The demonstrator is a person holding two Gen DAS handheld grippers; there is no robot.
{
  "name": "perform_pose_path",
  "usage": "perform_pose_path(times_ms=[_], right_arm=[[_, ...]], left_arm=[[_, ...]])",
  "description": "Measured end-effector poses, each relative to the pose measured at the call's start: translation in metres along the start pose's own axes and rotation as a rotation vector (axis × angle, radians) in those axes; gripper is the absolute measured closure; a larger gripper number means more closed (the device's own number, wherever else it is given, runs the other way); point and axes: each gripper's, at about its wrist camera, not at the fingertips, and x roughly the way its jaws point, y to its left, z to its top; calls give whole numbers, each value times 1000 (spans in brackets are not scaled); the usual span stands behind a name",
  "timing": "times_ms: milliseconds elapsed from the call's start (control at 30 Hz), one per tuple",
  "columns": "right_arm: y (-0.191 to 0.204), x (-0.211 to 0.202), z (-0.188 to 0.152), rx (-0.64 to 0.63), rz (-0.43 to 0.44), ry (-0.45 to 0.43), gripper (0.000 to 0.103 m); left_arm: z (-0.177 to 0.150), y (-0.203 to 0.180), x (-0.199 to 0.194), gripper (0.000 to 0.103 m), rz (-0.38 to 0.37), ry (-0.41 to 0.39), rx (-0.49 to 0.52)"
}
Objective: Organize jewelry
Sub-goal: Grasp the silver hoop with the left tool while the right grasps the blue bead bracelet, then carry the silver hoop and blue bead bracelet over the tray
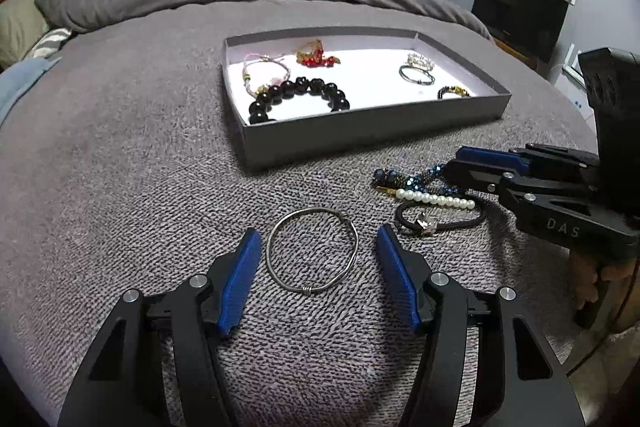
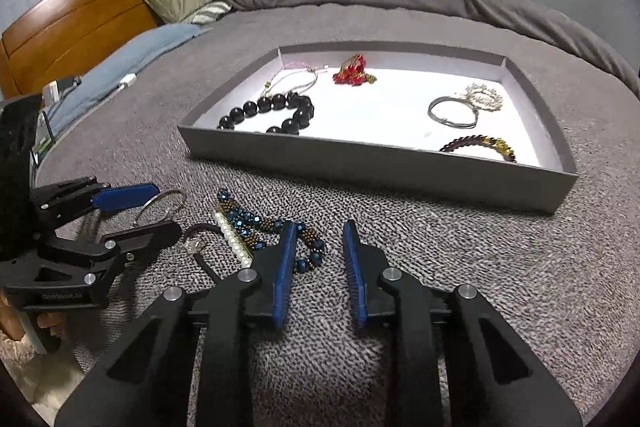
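Low in the frame, the spread left gripper [image 1: 318, 247] straddles the silver wire bangle [image 1: 312, 251], ready to clench, lift and carry it to the grey tray [image 1: 372, 125]; the right gripper [image 2: 320, 247] waits released, empty.

The right gripper [image 1: 460, 167] carries raised letters "DAS" on its black body; nothing else is legible.

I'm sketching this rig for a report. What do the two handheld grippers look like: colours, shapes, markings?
Both match. The left gripper and the right gripper each have matte black angular linkage arms with triangular cut-outs, round silver pivot pins, and two flat blue ribbed finger pads. The right gripper's side bears raised letters "DAS". Each has a boxy black body. No cables or sleeves are visible.
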Motion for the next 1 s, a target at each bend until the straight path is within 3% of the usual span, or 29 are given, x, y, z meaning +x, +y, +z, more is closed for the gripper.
perform_pose_path(times_ms=[133, 200, 267, 400, 833, 1000], right_arm=[[0, 2, -1, -6, 11, 18, 79], [0, 1, -2, -3, 35, 27, 90], [2, -1, -3, -13, 32, 24, 93], [-3, -7, -3, 21, 53, 0, 95], [-19, -56, 11, 68, 19, -203, 95], [-32, -84, 26, 91, -23, -294, 95]], left_arm=[[-2, -1, 3, 43, 4, 8, 15], [-2, -1, 2, 48, 4, 6, 17], [-2, -2, 1, 56, -2, 0, 19], [-2, -4, -1, 57, 7, -8, 30], [0, -8, -15, 58, 42, -57, 48], [15, -13, -33, 58, 77, -133, 70]])
